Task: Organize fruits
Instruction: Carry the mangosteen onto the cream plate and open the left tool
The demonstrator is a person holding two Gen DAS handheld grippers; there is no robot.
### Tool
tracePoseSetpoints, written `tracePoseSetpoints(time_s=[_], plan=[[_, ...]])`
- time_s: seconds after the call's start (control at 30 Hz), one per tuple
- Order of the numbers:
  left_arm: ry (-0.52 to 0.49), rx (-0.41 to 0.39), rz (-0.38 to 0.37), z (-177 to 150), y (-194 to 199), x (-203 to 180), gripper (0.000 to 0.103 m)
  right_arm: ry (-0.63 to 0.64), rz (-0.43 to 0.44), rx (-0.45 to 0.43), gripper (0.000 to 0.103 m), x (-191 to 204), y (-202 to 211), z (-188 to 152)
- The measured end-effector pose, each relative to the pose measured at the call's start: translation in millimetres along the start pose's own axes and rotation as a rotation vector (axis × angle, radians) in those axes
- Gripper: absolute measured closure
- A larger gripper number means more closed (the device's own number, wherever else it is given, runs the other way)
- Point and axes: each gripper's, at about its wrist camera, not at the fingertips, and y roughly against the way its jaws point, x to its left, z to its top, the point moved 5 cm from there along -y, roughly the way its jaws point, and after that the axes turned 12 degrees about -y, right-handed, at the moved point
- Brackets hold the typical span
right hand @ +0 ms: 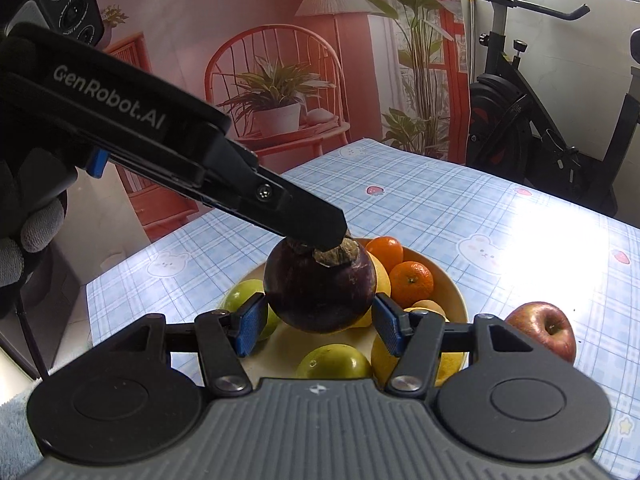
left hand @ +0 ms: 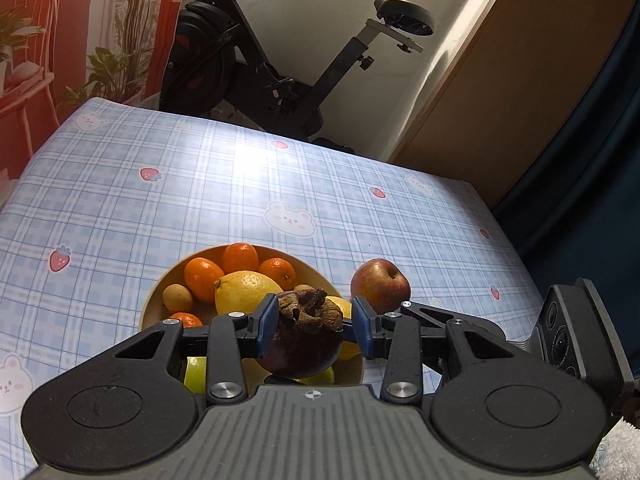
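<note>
My left gripper [left hand: 314,322] is shut on a dark purple mangosteen [left hand: 306,344] with a dry brown cap and holds it above the cream bowl [left hand: 154,300]. The bowl holds oranges [left hand: 240,258], lemons [left hand: 246,290], a small brown fruit and green fruits. In the right wrist view the left gripper [right hand: 320,236] comes in from the left, gripping the mangosteen [right hand: 320,292] at its top. My right gripper [right hand: 318,322] is open, its blue pads [right hand: 250,326] on either side of the mangosteen, apart from it. A red apple [right hand: 542,330] lies on the table right of the bowl [right hand: 452,292]; it also shows in the left wrist view [left hand: 380,285].
The table has a blue plaid cloth [left hand: 160,200] with bears and strawberries. An exercise bike [left hand: 280,60] stands behind the far edge. A wooden panel [left hand: 520,80] and a dark curtain stand at the right. A fluffy blue cloth [right hand: 16,440] lies at the near left.
</note>
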Motion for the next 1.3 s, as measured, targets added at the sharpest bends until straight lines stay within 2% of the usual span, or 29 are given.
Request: tracePoseSetpoints(time_s=[0.4, 0.7, 0.87, 0.97, 1.3], plan=[[0.042, 0.012, 0.004, -22, -4, 24, 0.061, 0.034, -0.025, 0.079, 0.043, 13, -26, -8], [0.065, 0.007, 0.005, -24, -6, 34, 0.061, 0.051, -0.033, 0.099, 0.042, 18, -29, -11], [0.066, -0.003, 0.011, -26, -6, 33, 0.060, 0.092, -0.050, 0.095, 0.042, 23, -28, -14], [0.059, -0.013, 0.040, -25, -2, 32, 0.061, 0.120, -0.060, 0.097, 0.041, 23, -26, -17], [0.076, -0.029, 0.066, -19, 4, 29, 0.061, 0.109, -0.058, 0.041, 0.041, 17, -5, -21]])
